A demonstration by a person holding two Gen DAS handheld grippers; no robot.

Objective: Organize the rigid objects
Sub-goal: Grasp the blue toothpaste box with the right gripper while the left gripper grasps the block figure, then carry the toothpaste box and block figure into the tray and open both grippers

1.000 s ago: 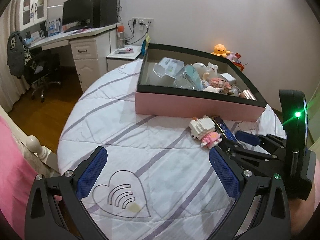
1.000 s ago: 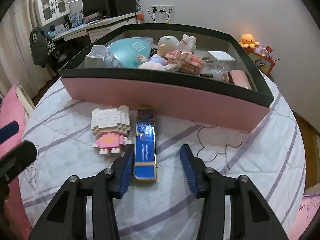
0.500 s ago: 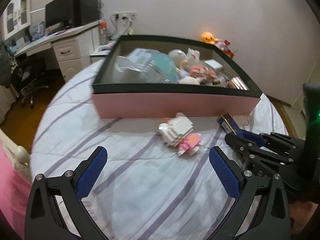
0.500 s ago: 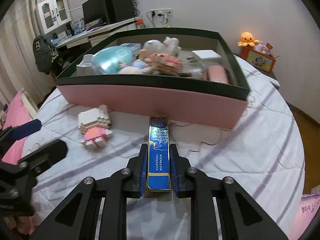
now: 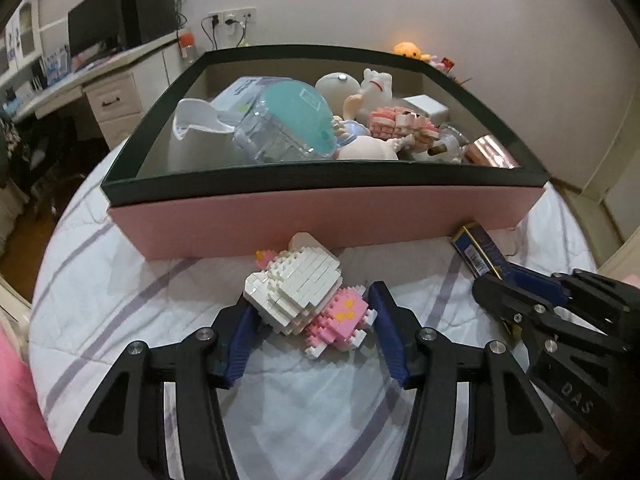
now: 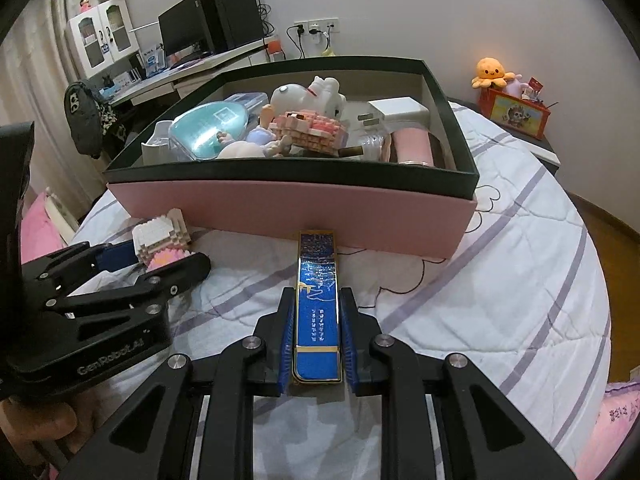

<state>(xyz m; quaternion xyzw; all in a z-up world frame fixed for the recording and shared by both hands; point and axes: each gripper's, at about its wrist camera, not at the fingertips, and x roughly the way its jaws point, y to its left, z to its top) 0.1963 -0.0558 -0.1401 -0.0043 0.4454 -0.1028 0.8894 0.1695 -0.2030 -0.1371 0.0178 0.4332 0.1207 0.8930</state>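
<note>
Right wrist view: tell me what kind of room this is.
Most likely a bedroom that doubles as a study. A quilted bedspread covers the surface under the box, a desk with a monitor stands along the wall, and a plush octopus sits nearby.

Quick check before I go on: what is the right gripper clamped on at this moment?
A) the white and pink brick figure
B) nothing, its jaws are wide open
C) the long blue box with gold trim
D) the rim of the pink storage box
C: in the right wrist view the right gripper has both pads pressed against the sides of the long blue box, lying on the bedspread.
</note>
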